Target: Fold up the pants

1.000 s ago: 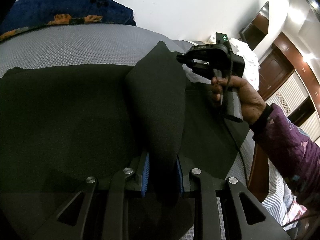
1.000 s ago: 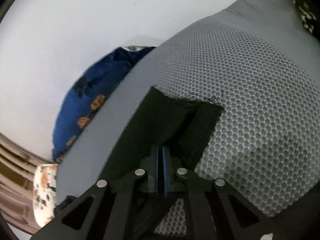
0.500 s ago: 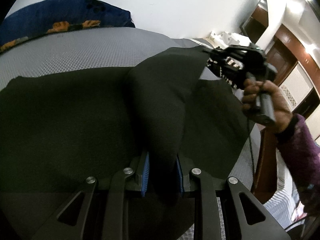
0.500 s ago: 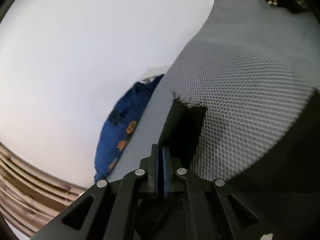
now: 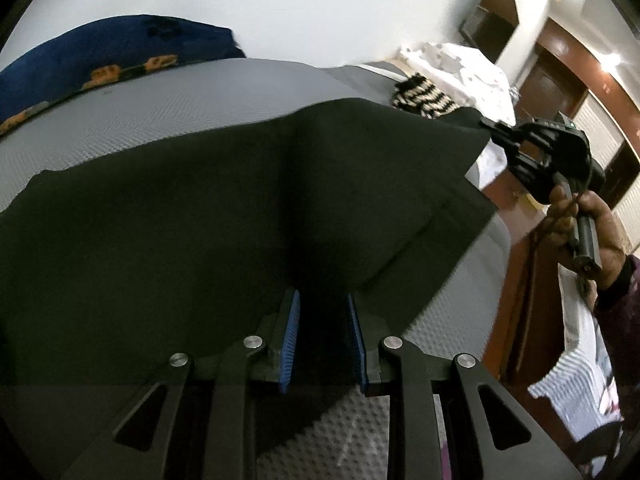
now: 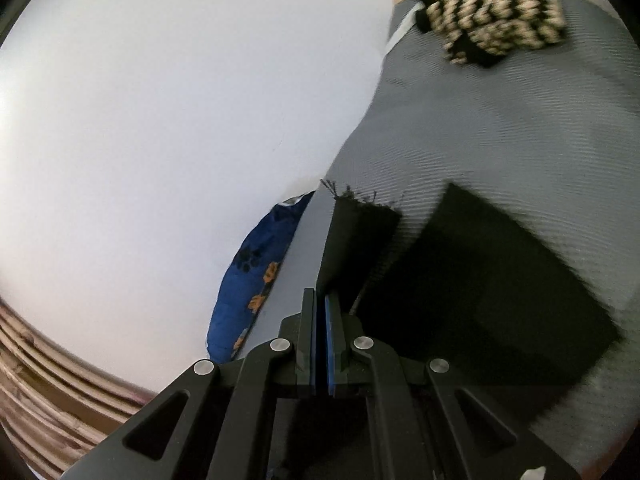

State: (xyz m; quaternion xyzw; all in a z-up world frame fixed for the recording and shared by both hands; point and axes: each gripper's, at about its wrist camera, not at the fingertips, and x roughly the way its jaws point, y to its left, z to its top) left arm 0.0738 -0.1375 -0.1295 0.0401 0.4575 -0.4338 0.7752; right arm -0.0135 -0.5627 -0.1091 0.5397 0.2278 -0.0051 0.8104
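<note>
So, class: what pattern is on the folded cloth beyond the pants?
Black-and-cream zigzag stripes on the folded cloth, clearest in the right wrist view.

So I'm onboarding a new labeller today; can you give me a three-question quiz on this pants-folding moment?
1. True or false: the left tongs grip a fold of the black pants.
2. Multiple choice: what lies on the grey mattress beyond the pants? A) a black-and-cream striped knit B) a red towel C) a laptop
3. Fill in: the right tongs hold the pants by a raised ____, fabric pinched between the pads.

Key: 1 true; 2 A; 3 corner (frayed threads show at its edge). The blue pillow with orange prints sits at the mattress's far side, against the wall.
</note>
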